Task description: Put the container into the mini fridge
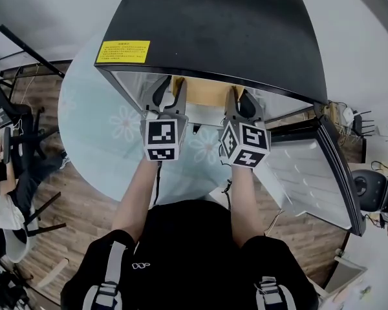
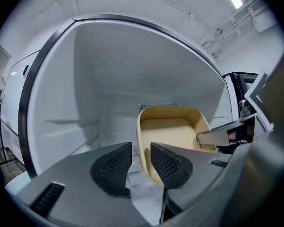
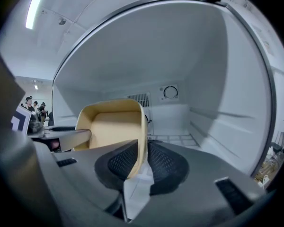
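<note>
The tan open container (image 1: 204,94) sits inside the black mini fridge (image 1: 220,31), held level between my two grippers. My left gripper (image 1: 170,95) is at its left wall. In the left gripper view the container (image 2: 173,126) has its rim between the pads of my left gripper (image 2: 141,150), with a clear gap beside it, so the jaws stand open. My right gripper (image 1: 239,102) is at the right wall. In the right gripper view the container's wall (image 3: 142,126) fills the narrow slot of my right gripper (image 3: 143,150), both pads against it.
The fridge door (image 1: 310,173) hangs open to the right. The fridge stands on a pale blue flowered table (image 1: 97,121). Inside are white walls, a dial (image 3: 170,92) and a wire shelf (image 3: 175,138). A person sits at the far left (image 1: 0,199).
</note>
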Motion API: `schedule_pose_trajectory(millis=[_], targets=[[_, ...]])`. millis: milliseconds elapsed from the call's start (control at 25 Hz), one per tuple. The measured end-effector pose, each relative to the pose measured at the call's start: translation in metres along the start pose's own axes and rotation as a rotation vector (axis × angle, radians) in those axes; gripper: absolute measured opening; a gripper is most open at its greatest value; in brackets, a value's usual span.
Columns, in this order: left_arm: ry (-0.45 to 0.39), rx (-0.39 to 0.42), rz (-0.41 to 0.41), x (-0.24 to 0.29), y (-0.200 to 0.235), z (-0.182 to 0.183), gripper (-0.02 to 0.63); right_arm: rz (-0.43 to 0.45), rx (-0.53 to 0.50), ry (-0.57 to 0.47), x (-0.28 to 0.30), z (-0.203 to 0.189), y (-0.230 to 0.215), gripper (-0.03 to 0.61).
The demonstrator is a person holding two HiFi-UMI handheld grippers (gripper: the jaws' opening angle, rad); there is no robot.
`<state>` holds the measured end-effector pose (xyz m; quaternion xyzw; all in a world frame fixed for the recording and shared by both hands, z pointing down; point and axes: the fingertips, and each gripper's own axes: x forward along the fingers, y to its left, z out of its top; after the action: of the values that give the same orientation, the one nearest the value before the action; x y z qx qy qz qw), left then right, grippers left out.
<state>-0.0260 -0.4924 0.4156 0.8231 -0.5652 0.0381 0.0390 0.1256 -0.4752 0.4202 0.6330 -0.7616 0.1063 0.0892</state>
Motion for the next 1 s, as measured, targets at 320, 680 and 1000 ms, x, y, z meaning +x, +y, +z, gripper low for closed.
schedule_pose_trajectory(millis=[320, 680, 1000], targets=[[-0.035, 0.012, 0.001, 0.004, 0.002, 0.005, 0.146, -0.001, -0.004, -0.017, 0.005, 0.005, 0.000, 0.100], [-0.090, -0.008, 0.006, 0.004, 0.006, 0.013, 0.161, 0.004, 0.007, -0.091, 0.004, 0.015, -0.001, 0.127], [-0.110, -0.065, 0.026, -0.006, 0.007, 0.018, 0.146, 0.027, 0.034, -0.168, -0.007, 0.025, 0.002, 0.127]])
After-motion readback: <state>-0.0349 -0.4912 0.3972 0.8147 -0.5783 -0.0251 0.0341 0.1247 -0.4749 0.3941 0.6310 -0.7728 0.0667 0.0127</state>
